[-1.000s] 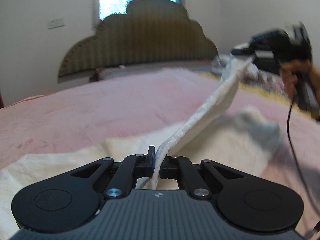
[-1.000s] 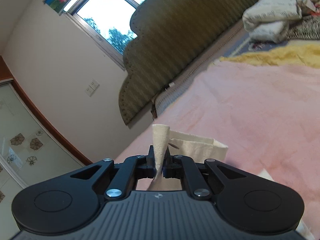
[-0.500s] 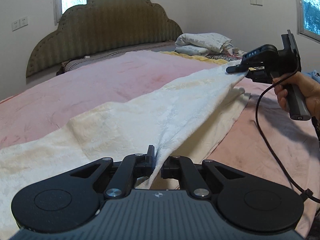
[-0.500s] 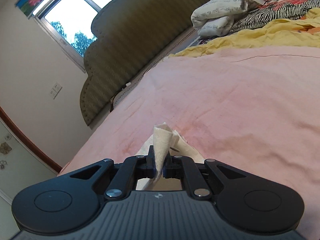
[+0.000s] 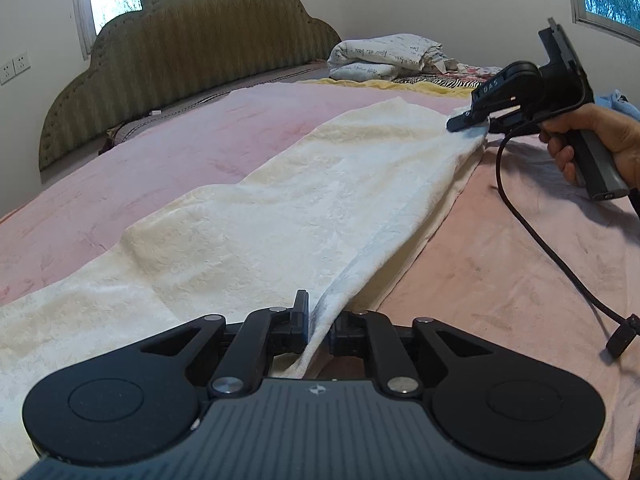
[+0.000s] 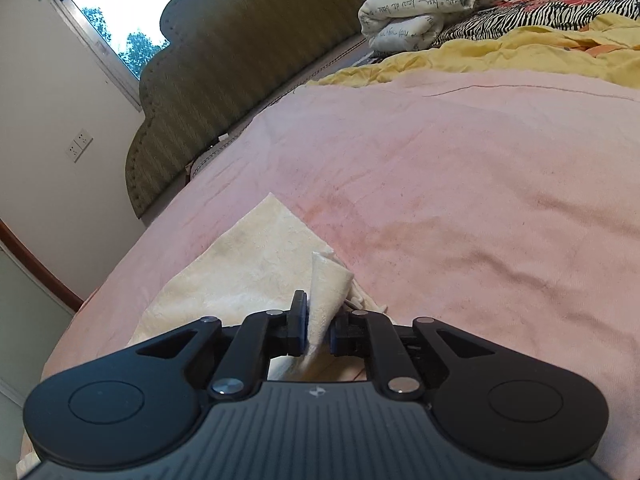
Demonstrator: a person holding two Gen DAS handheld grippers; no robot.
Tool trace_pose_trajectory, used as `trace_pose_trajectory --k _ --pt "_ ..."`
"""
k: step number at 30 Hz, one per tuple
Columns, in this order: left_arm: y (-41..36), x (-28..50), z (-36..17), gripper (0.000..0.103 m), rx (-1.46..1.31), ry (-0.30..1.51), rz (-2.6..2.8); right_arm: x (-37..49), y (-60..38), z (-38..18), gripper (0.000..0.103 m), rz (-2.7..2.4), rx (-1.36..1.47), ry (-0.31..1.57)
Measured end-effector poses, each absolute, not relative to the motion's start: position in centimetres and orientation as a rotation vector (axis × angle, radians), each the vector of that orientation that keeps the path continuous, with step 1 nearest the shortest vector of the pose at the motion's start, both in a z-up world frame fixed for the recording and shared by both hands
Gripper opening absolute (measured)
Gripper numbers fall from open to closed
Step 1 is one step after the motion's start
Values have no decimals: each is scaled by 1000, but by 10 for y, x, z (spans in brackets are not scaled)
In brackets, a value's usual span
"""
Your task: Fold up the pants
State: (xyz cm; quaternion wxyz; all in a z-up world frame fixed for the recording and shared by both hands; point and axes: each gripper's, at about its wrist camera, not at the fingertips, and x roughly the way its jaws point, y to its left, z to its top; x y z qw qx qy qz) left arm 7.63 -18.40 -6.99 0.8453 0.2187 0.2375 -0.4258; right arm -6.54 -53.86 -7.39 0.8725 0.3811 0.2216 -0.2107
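The cream pants (image 5: pixel 304 208) lie stretched across the pink bed cover (image 5: pixel 500 264), one layer folded over another. My left gripper (image 5: pixel 319 330) holds the near edge of the pants between its jaws, which stand slightly apart. My right gripper (image 5: pixel 468 122), seen in the left wrist view in a hand at the far right, pinches the pants' far end low over the bed. In the right wrist view the right gripper (image 6: pixel 319 330) has a fold of the pants (image 6: pixel 256 264) between its jaws, which also stand slightly apart.
A green padded headboard (image 5: pixel 188 52) runs along the far side. Folded white bedding (image 5: pixel 384 56), a zebra-print cloth (image 6: pixel 532 16) and a yellow blanket (image 6: pixel 500 56) sit at the bed's far right. The right gripper's black cable (image 5: pixel 532 232) trails over the cover.
Both grippers have come down with the pants. The cloth, lifted and taut a second ago, now lies spread flat on the bed. Both pairs of jaws have parted slightly.
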Motion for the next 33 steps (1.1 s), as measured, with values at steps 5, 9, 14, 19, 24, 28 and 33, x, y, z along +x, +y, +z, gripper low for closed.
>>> trace_pose_trajectory --k 5,9,14,19,24,28,33 --pt "-186 70 -72 31 500 466 -865 -82 -527 -47 65 -686 626 419" --pt "-182 73 -64 51 473 485 -845 -71 -501 -15 79 -835 368 386" --pt "-165 70 -38 71 387 462 -893 3 -441 -2 103 -530 125 589" --pt "-149 90 -14 80 403 373 -743 39 -403 -10 103 -188 98 659" --pt "-133 148 -5 80 322 520 -671 54 -401 -10 103 -179 113 788" --pt "-130 164 -8 80 434 489 -678 64 -369 9 103 -8 109 748" --pt "-126 181 -10 78 563 453 -769 91 -310 0 103 94 -35 770"
